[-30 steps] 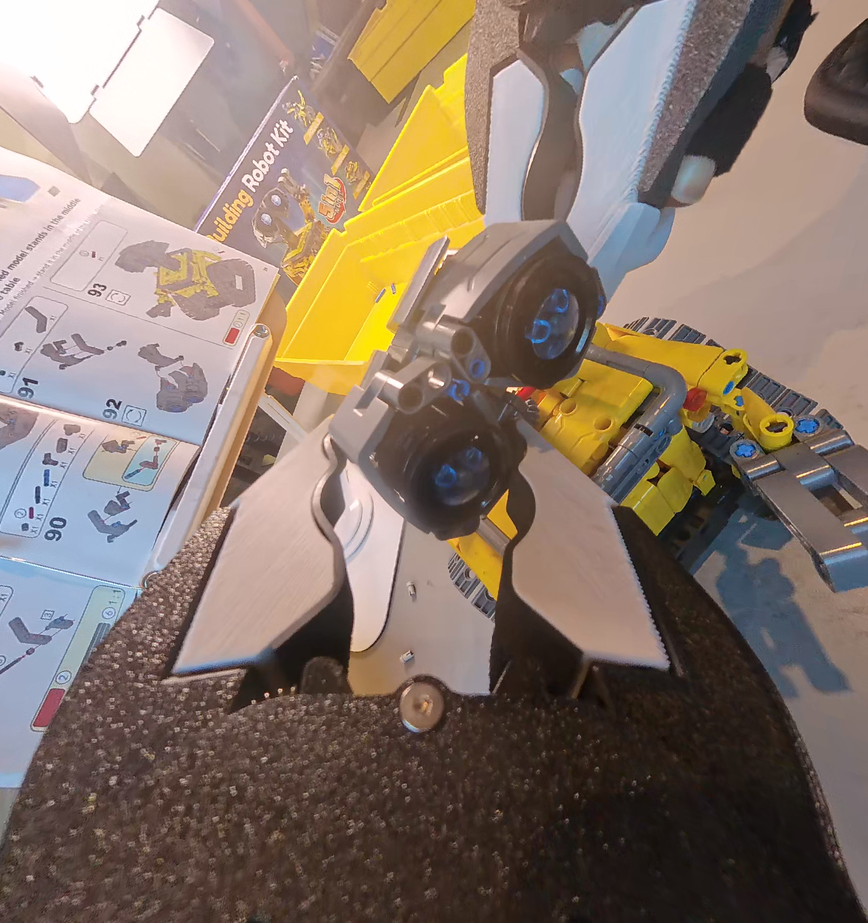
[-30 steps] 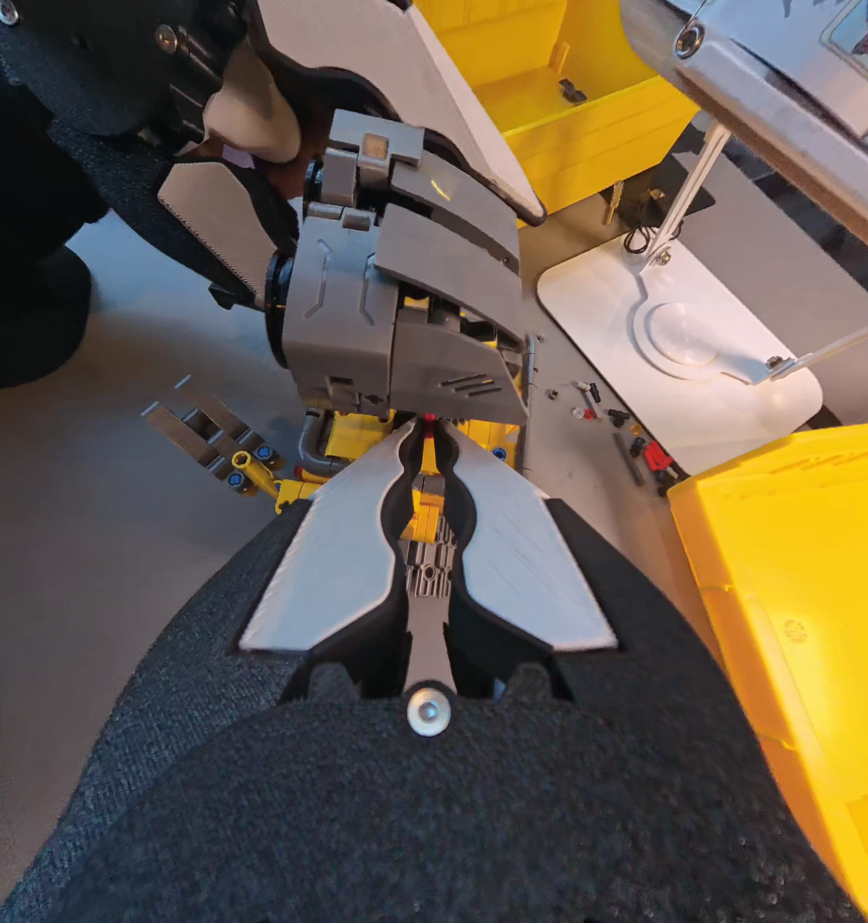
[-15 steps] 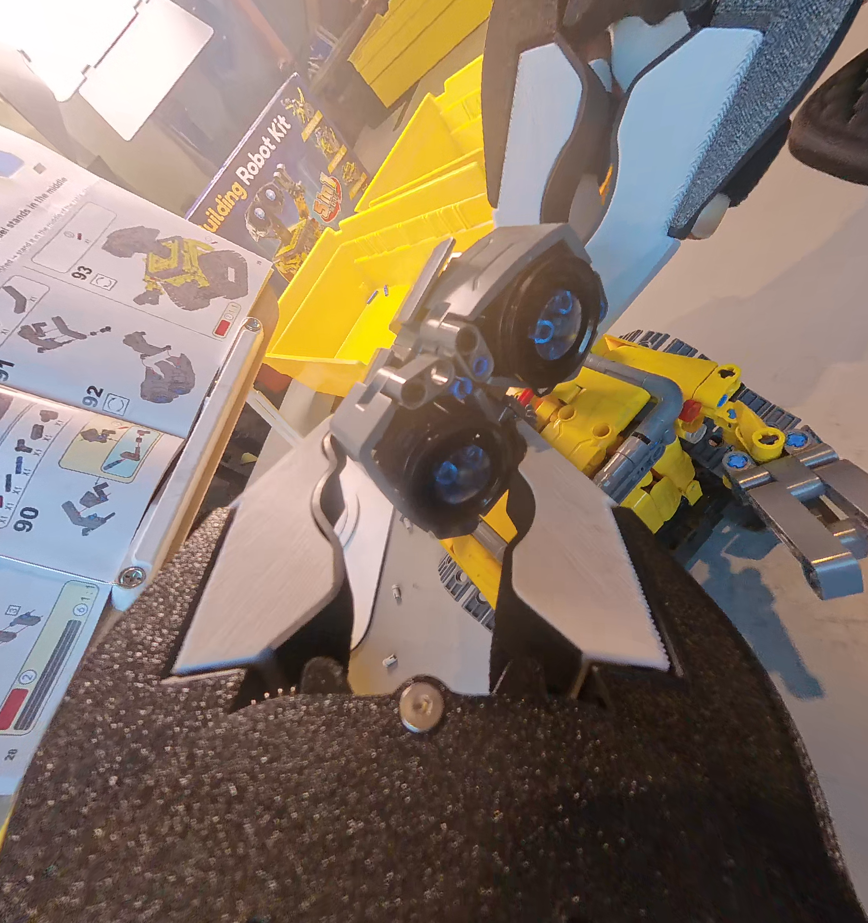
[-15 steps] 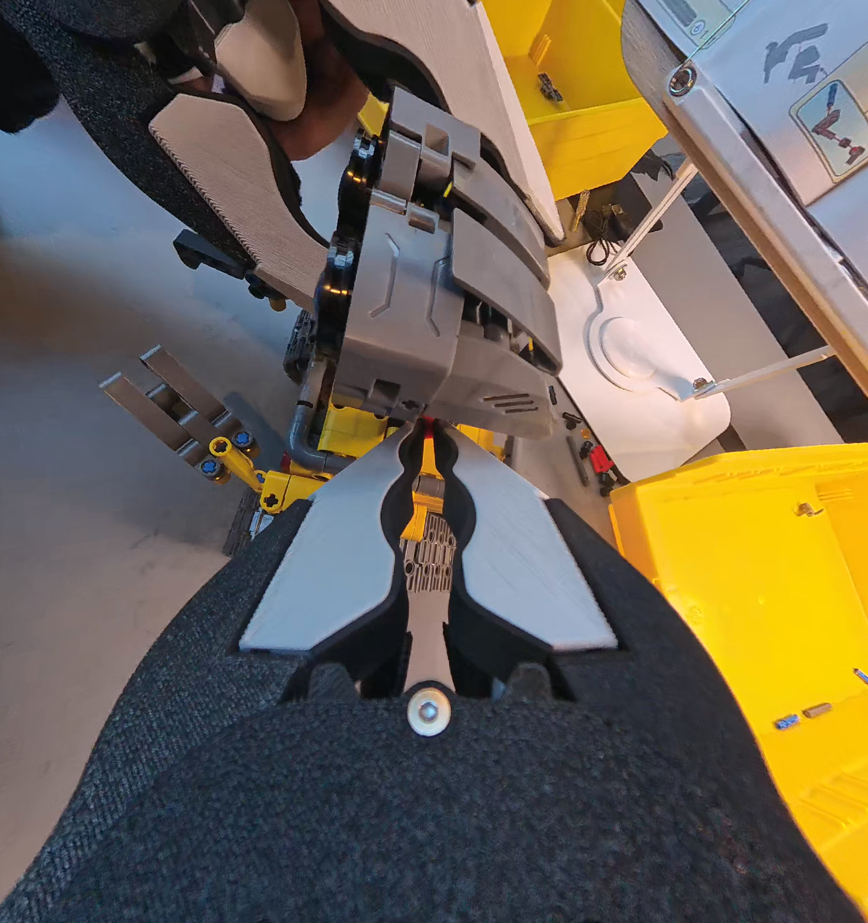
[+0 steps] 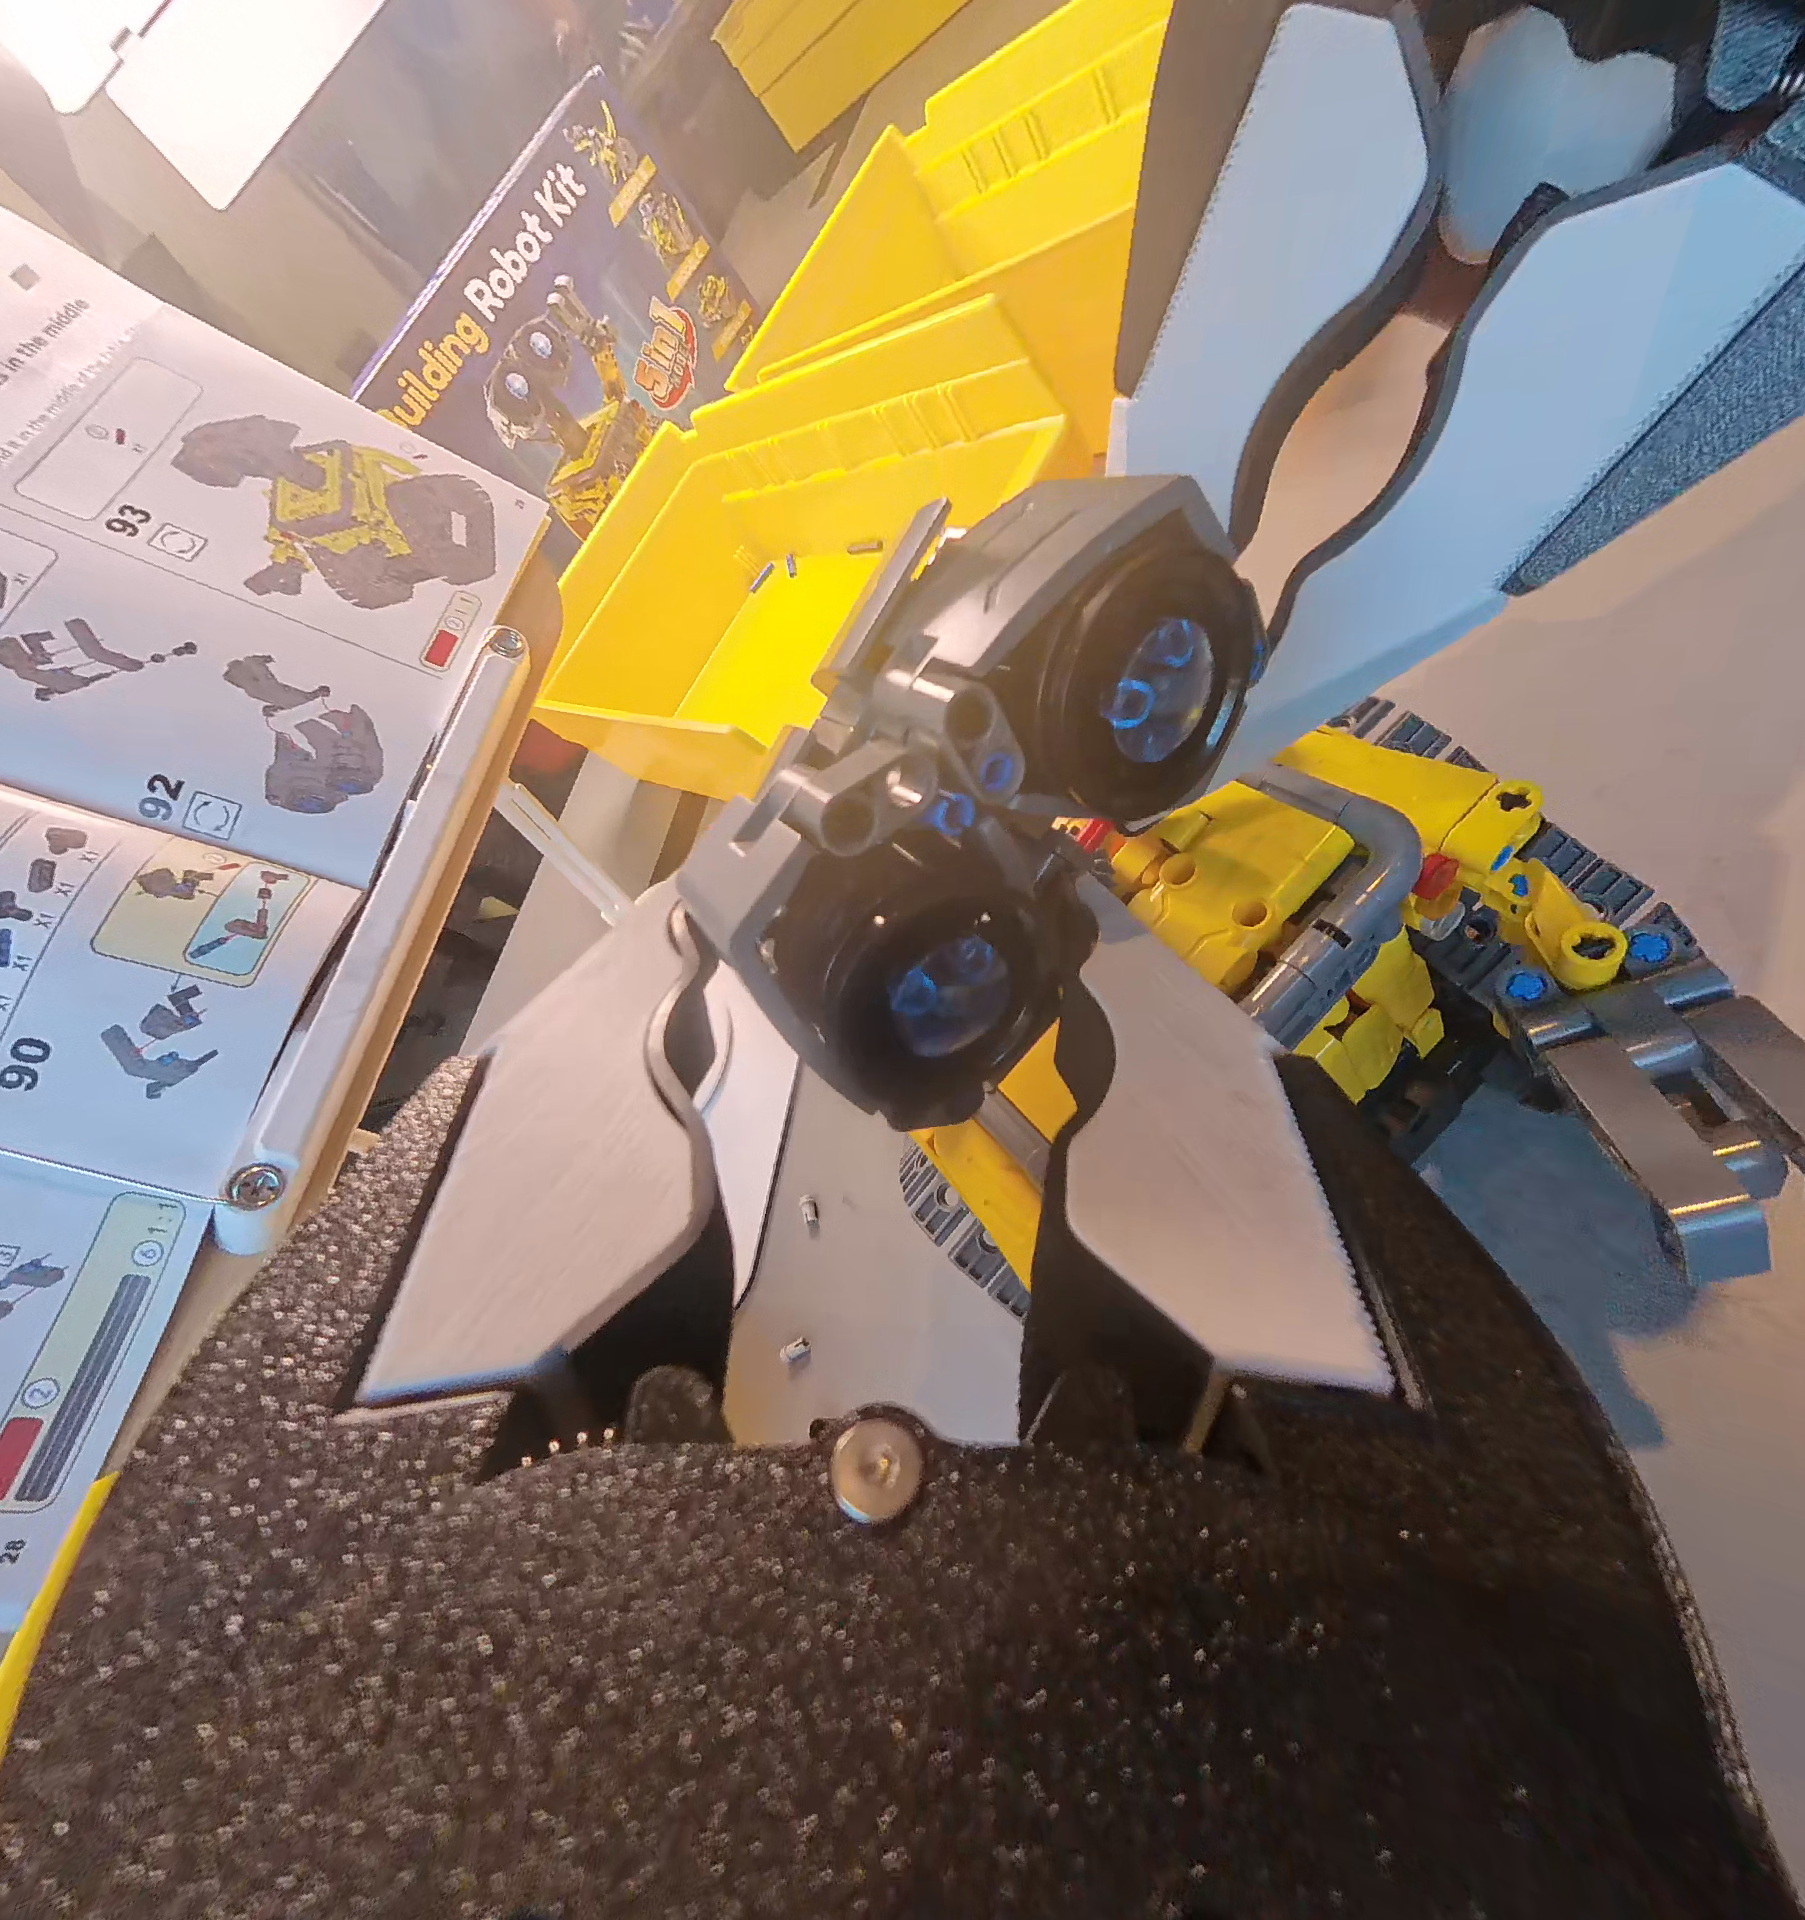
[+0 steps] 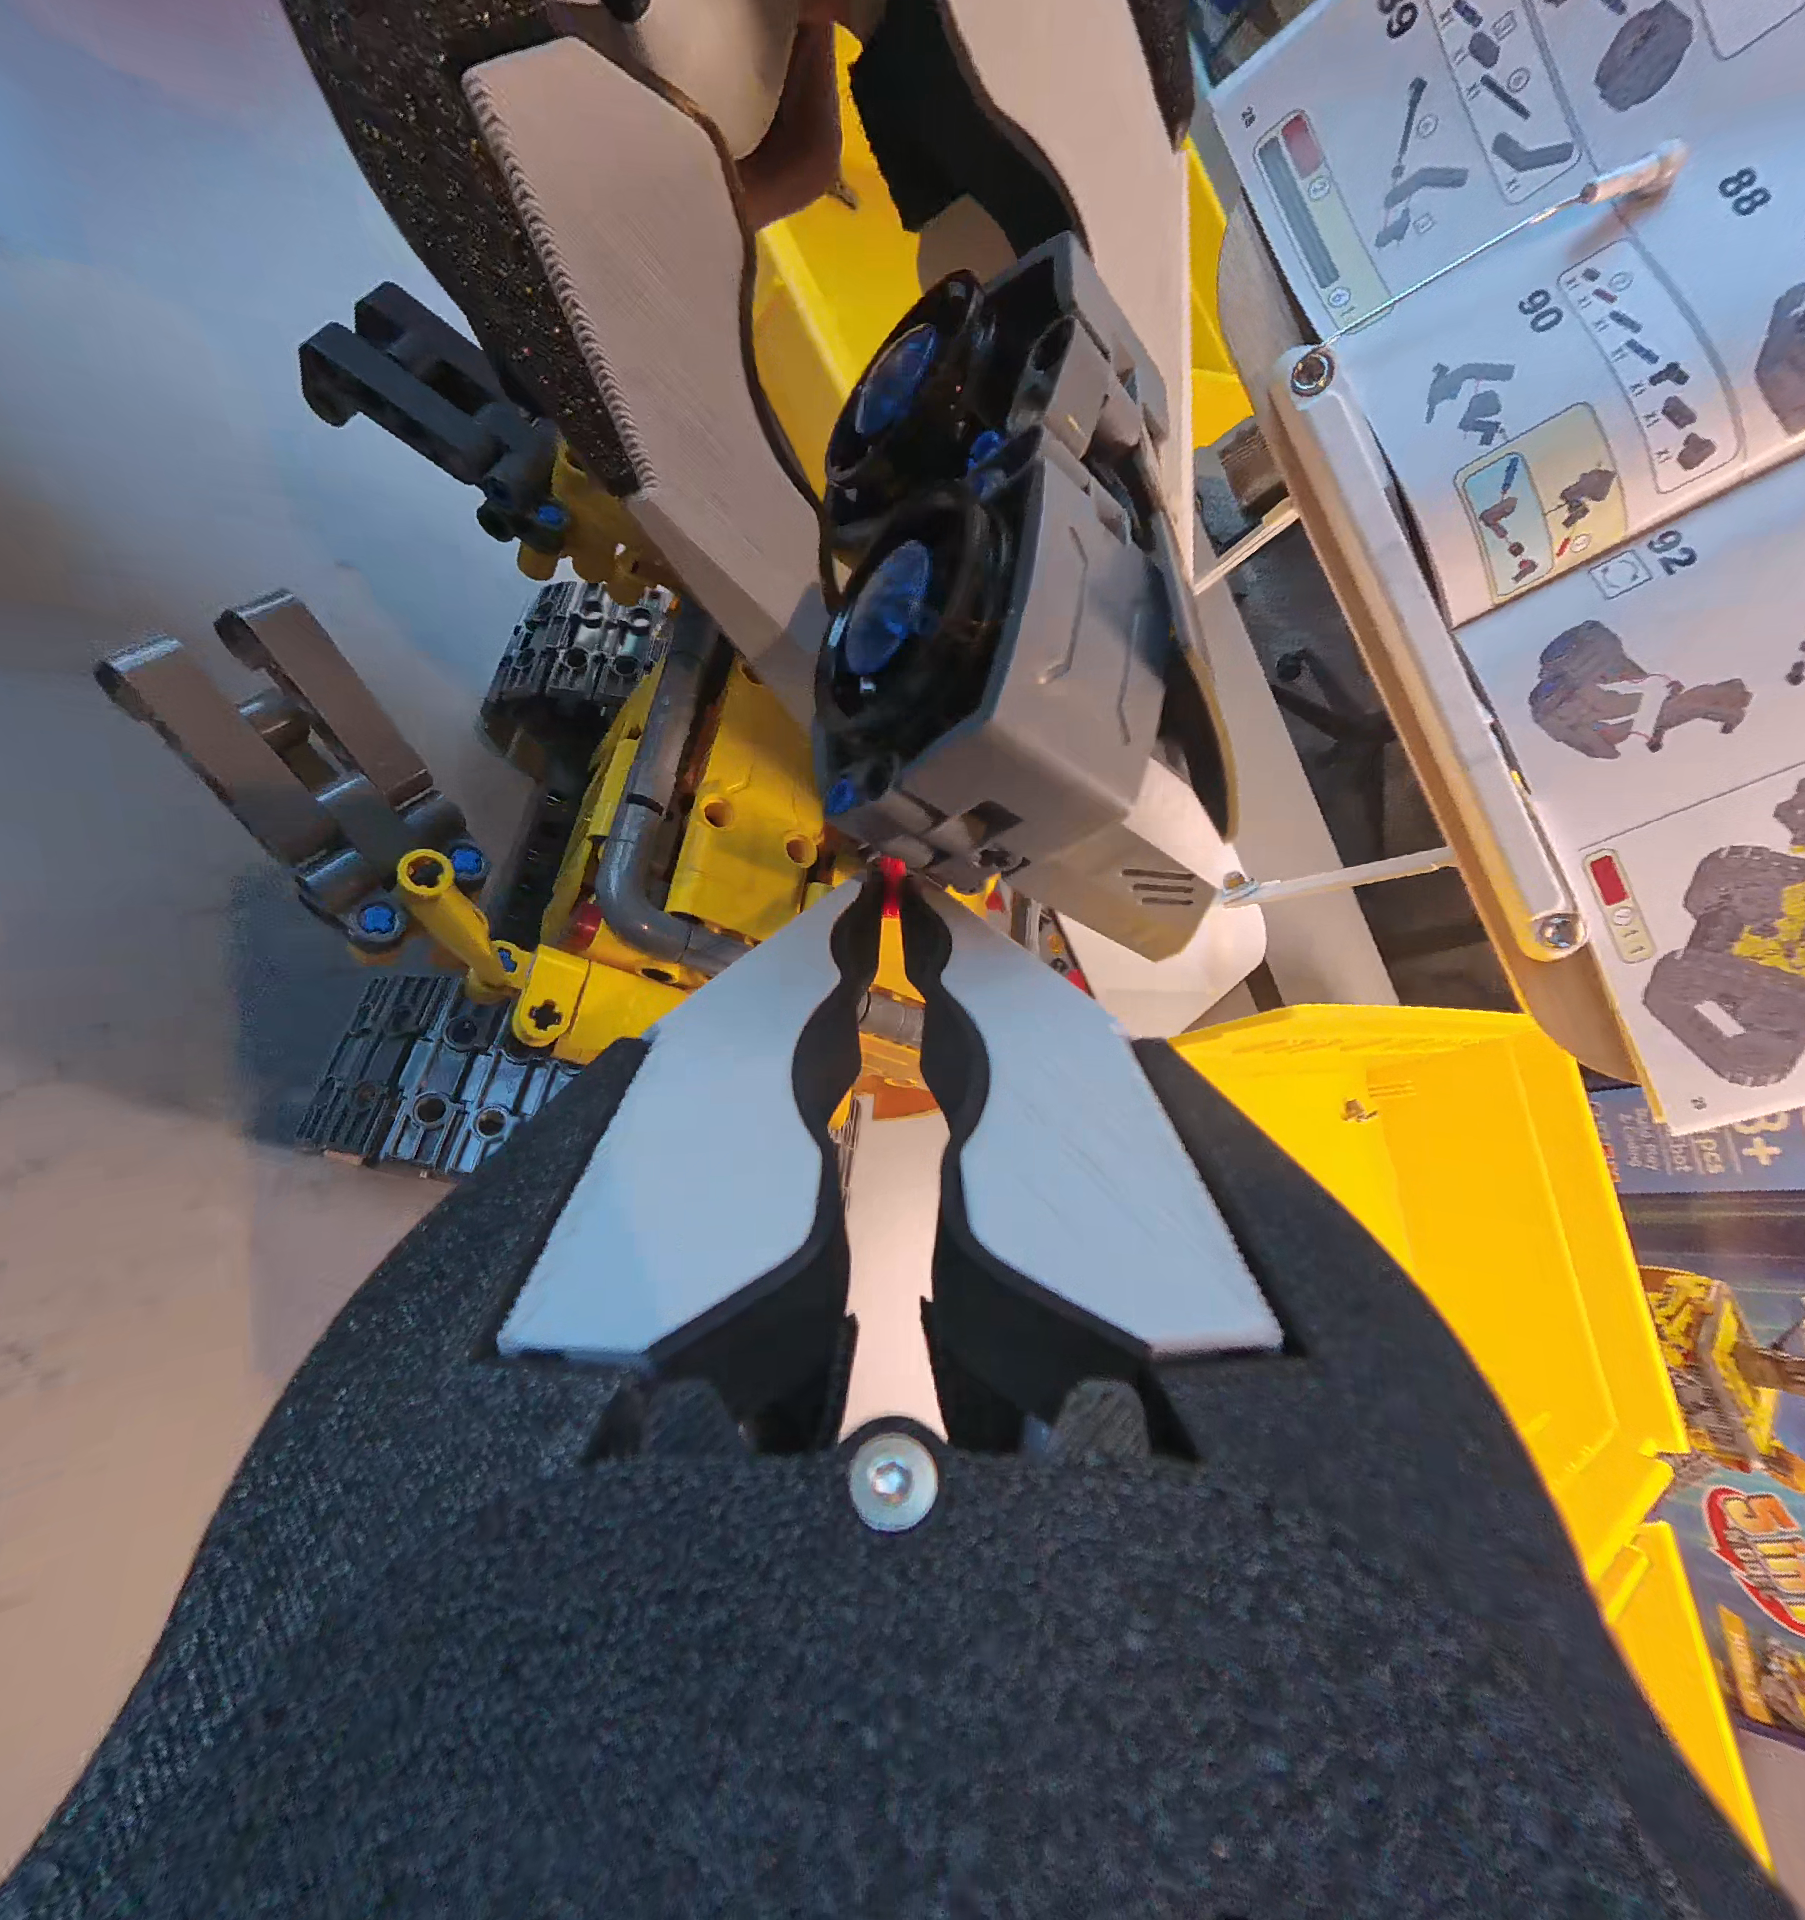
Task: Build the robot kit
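Observation:
A grey toy-brick robot head with two black eyes and blue lenses sits above a yellow tracked robot body. My left gripper is shut on the head, one finger on each side of the lower eye. In the right wrist view, my right gripper is shut on a small red part just under the head, above the yellow body. The left gripper shows there from above, and the right gripper shows behind the head in the left wrist view.
A grey claw arm sticks out from the body over the pale table. An open instruction booklet on a stand is close by, also in the right wrist view. Yellow bins and a kit box stand behind.
The right gripper has swung round the head, from its back to its eye side, keeping hold under it. The left gripper still holds the head and has shifted only slightly.

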Demonstrator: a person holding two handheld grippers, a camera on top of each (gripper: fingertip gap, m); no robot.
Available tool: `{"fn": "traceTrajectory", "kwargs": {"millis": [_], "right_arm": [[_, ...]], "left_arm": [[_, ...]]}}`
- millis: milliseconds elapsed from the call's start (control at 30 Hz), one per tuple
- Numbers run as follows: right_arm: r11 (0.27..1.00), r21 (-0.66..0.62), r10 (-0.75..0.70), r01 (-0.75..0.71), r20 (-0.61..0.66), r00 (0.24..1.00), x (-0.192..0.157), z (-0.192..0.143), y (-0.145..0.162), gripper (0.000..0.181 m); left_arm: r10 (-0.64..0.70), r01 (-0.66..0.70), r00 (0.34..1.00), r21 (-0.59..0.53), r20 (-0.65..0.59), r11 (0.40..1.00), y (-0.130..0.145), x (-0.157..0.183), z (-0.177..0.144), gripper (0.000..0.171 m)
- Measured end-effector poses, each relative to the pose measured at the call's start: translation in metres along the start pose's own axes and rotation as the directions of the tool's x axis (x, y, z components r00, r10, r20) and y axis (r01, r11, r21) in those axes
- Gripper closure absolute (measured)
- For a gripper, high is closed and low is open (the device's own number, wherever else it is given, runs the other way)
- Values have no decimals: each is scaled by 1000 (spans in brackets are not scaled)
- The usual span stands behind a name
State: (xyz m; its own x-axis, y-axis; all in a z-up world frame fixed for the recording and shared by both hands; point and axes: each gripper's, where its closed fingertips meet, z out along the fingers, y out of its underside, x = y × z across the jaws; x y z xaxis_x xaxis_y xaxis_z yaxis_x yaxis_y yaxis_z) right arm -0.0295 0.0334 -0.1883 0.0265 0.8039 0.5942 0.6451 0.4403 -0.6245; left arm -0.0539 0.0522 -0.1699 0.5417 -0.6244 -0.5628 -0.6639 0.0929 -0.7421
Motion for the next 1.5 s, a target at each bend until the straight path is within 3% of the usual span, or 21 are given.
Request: {"fn": "traceTrajectory", "kwargs": {"millis": [233,600,800,1000,1333,1500], "right_arm": [[1000,29,-4,5,-35,999,-1,-1,-2,179],[986,105,134,-130,-33,990,-2,-12,-3,181],[927,185,324,-326,41,945,-2,-22,6,174],[908,213,337,-360,137,931,-5,-21,4,162],[860,232,395,-455,264,880,-4,-16,1,161],[884,187,354,-429,334,874,-6,-11,3,162]], "left_arm": [[-1,1,1000,-34,3,999,0,0,0,107],[89,-87,996,-71,23,994,-2,1,0,107],[72,-71,997,-57,12,996,-1,2,0,107],[87,-86,996,-42,24,995,-3,0,0,107],[82,-83,996,43,27,996,-5,-3,-1,108],[13,-28,997,204,72,979,-26,-17,-16,108]]}}
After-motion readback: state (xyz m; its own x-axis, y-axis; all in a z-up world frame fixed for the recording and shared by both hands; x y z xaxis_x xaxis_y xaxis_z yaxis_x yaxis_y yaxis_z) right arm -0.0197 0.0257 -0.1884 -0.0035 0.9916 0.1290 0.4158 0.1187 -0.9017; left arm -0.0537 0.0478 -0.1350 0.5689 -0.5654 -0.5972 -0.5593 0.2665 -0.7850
